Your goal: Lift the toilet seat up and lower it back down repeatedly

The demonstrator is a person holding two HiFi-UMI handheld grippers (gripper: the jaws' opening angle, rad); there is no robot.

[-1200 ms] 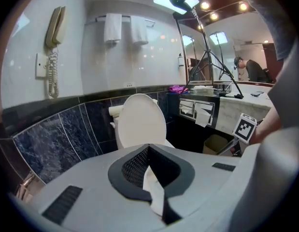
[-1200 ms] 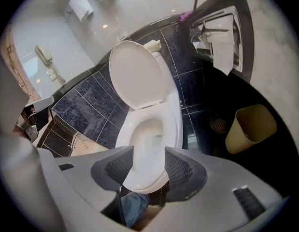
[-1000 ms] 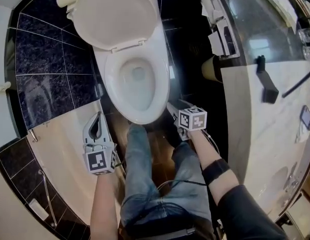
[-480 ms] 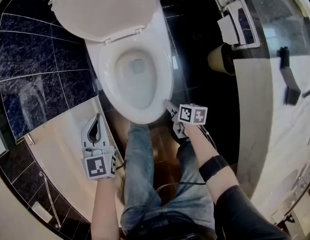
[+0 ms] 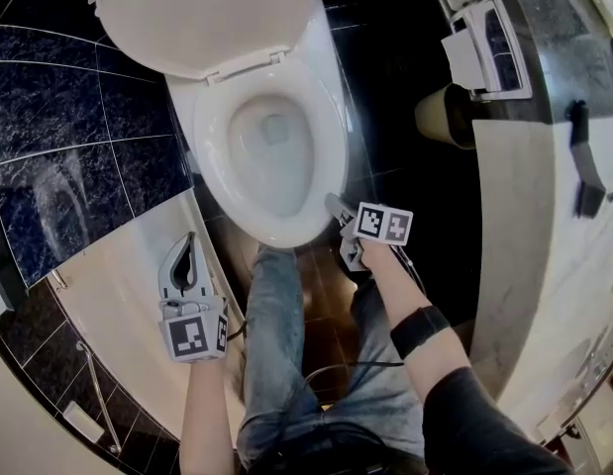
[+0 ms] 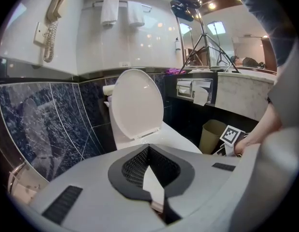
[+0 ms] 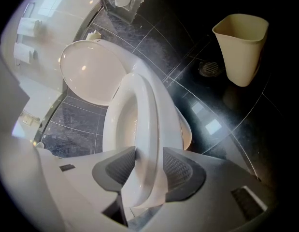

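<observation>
The white toilet has its lid (image 5: 202, 18) raised against the wall, and the seat (image 5: 326, 146) lies down on the bowl. My right gripper (image 5: 334, 206) is at the front right of the rim. In the right gripper view the seat's edge (image 7: 144, 110) fills the gap between both pads, and the jaws have just been closing onto it. My left gripper (image 5: 187, 240) hangs shut and empty to the left of the bowl, over the pale ledge. It points at the raised lid (image 6: 137, 103).
A beige waste bin (image 5: 445, 117) stands on the dark floor to the right of the toilet. The marble counter (image 5: 544, 226) runs along the right and dark tiled wall (image 5: 78, 117) along the left. The person's legs are just in front of the bowl.
The right gripper has rolled and settled lower at the front right rim, with the seat's edge now between its pads. The left gripper has sunk a little.
</observation>
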